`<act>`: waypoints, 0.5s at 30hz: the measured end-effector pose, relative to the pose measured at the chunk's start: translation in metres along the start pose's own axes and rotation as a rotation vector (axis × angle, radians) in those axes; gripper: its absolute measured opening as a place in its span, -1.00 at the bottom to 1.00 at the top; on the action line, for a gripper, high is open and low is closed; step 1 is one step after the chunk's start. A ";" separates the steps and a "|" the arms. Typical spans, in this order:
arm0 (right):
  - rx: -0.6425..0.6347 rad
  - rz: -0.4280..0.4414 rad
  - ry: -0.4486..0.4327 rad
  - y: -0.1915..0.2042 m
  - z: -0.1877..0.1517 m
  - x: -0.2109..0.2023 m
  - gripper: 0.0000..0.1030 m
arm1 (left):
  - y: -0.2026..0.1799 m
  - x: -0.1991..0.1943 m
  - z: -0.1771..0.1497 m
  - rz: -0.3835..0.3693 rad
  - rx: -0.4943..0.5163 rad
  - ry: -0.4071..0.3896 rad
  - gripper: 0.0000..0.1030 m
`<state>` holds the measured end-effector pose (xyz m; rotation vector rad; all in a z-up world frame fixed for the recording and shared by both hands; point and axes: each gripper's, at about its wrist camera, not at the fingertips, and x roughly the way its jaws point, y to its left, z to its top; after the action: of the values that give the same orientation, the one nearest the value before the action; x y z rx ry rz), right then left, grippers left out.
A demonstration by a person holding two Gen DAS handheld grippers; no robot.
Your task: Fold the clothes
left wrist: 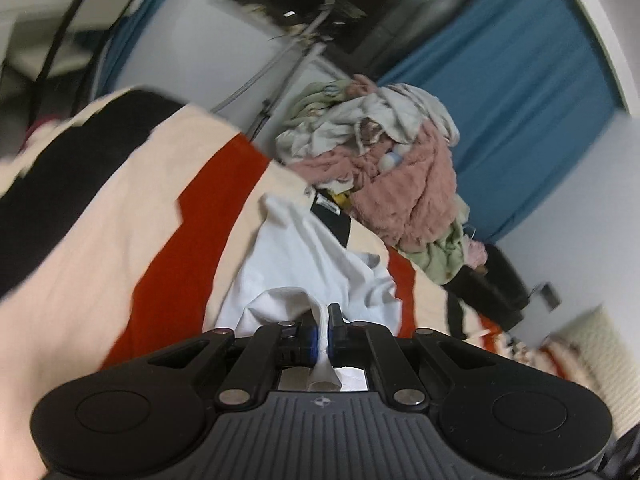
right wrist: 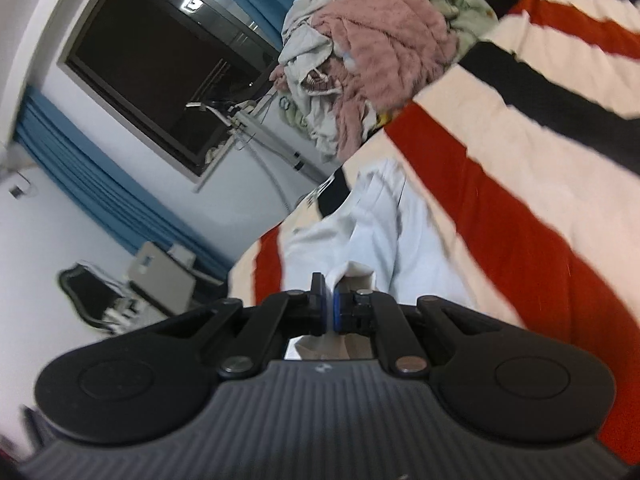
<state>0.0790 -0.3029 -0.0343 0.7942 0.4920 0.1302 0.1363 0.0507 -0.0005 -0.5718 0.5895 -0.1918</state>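
A white garment (left wrist: 304, 264) lies stretched over a bed with a cream, red and black striped cover (left wrist: 120, 208). My left gripper (left wrist: 323, 316) is shut on a bunched edge of the white garment, with cloth pinched between its blue pads. In the right wrist view the same white garment (right wrist: 380, 232) runs away from my right gripper (right wrist: 329, 294), which is shut on another edge of it. Both views are tilted and blurred.
A heap of clothes (left wrist: 384, 160), pink fleece, white and pale green pieces, sits at the far end of the bed; the clothes heap (right wrist: 360, 48) shows again in the right wrist view. Blue curtains (left wrist: 500, 92), a dark window (right wrist: 160, 64) and a metal rack (left wrist: 288, 56) stand behind.
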 end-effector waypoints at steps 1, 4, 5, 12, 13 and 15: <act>-0.011 0.000 -0.012 -0.007 0.001 0.012 -0.87 | -0.002 0.012 -0.001 -0.002 0.036 -0.007 -0.91; -0.072 -0.019 -0.026 -0.026 0.002 0.044 -0.87 | -0.001 0.050 -0.010 0.001 0.120 -0.008 -0.91; -0.095 -0.032 -0.023 -0.032 0.002 0.055 -0.87 | 0.002 0.062 -0.013 0.011 0.149 0.003 -0.91; -0.283 -0.139 0.053 -0.050 -0.017 0.113 -0.86 | 0.030 0.123 -0.030 0.079 0.224 0.113 -0.90; -0.295 -0.145 0.060 -0.050 -0.019 0.116 -0.86 | 0.032 0.126 -0.031 0.078 0.223 0.122 -0.89; -0.308 -0.149 0.067 -0.050 -0.021 0.117 -0.86 | 0.030 0.124 -0.031 0.082 0.238 0.123 -0.88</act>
<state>0.1682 -0.2900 -0.1262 0.4512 0.5760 0.0919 0.2206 0.0208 -0.0969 -0.3065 0.6974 -0.2172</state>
